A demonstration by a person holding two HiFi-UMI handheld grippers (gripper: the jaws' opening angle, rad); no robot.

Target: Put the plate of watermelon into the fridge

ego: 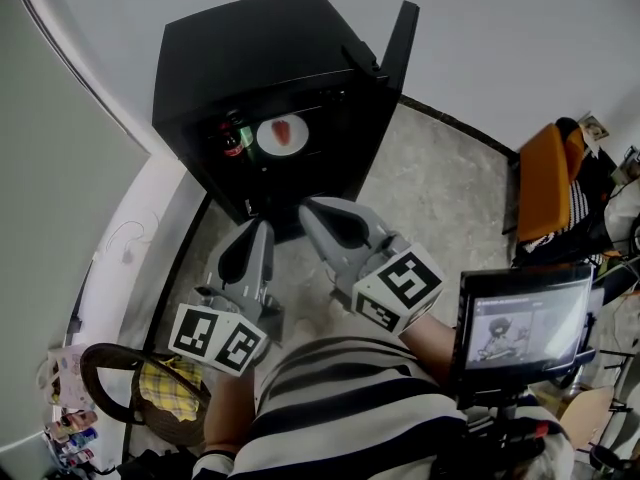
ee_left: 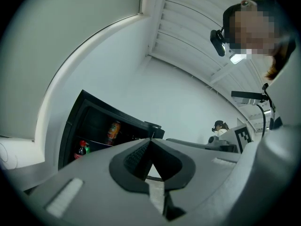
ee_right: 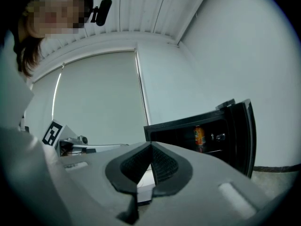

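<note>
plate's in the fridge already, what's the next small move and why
Probably bring the right tool over to the open door to push it closed. The plate of watermelon sits on a shelf inside the fridge beside the bottles. The right tool and left tool are both shut and empty, and the door stands open on the right tool's side.

Likely a lab: mini fridge (ego: 270,58), monitor (ego: 525,328), orange chair (ego: 545,183)

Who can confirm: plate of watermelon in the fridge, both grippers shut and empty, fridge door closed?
Wrong on the door: the fridge door is open, swung aside in the head view. The rest holds: the plate of watermelon sits in the fridge, and the left gripper and right gripper are shut and empty.
</note>
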